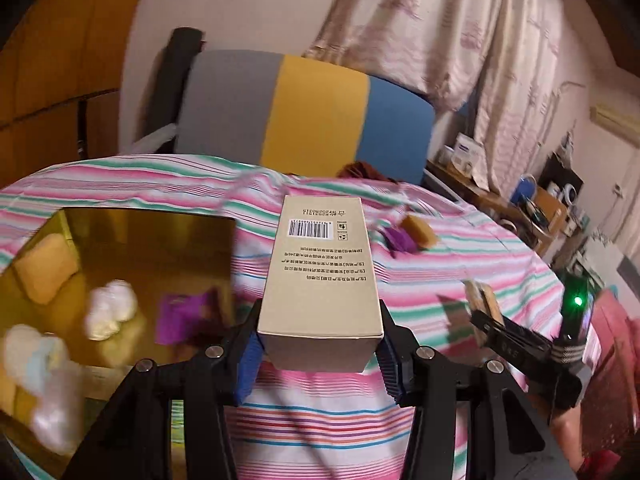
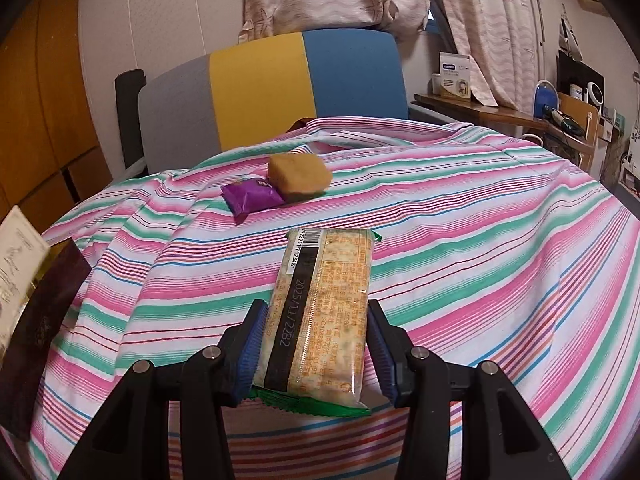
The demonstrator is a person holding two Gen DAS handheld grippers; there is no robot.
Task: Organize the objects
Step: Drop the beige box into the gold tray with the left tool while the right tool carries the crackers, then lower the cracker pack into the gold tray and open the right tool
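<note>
My left gripper (image 1: 320, 354) is shut on a beige cardboard box (image 1: 320, 272) with a barcode, held above the striped cloth. To its left stands an open gold-lined box (image 1: 120, 280) holding a yellow sponge, white soft items and a purple packet. My right gripper (image 2: 316, 354) is shut on a cracker packet (image 2: 320, 312) with a green end, above the cloth. It also shows in the left wrist view (image 1: 486, 300). Further off on the cloth lie a purple snack packet (image 2: 252, 198) and a brown sponge (image 2: 300, 178), touching each other.
A pink, green and white striped cloth (image 2: 480, 240) covers the table. A grey, yellow and blue chair back (image 2: 272, 88) stands behind it. A dark box lid (image 2: 36, 320) leans at the left edge. A cluttered shelf (image 2: 540, 116) is at the right.
</note>
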